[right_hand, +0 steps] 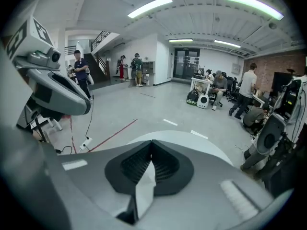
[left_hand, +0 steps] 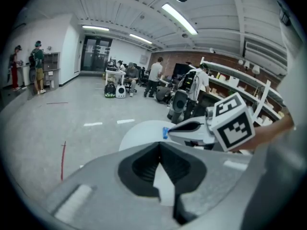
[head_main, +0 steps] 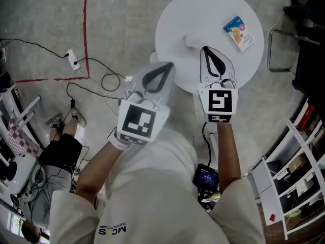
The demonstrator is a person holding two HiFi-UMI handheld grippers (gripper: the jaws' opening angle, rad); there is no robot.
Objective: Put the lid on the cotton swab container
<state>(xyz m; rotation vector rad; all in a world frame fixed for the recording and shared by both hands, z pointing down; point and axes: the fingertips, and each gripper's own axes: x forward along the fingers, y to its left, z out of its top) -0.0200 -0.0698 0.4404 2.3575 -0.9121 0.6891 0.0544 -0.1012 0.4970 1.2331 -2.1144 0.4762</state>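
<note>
White on white and hard to read: a small round lump left of centre on the round table, impossible to call as cotton swab container, lid or table fitting. Toward the upper right of that tabletop, a flat blue-and-orange pack, too small to tell lidded or not. Left gripper at the table's lower-left rim, jaws pressed tip to tip on nothing. Right gripper over the tabletop just beside the lump, jaws likewise closed, nothing between. Both well apart from the pack. Lower left, another person partly cut by the frame edge. Grey concrete floor below, red tape line in the upper left, black cables and a white power strip beside it, shelving down the right edge, strip lights across the ceiling in both gripper views.
</note>
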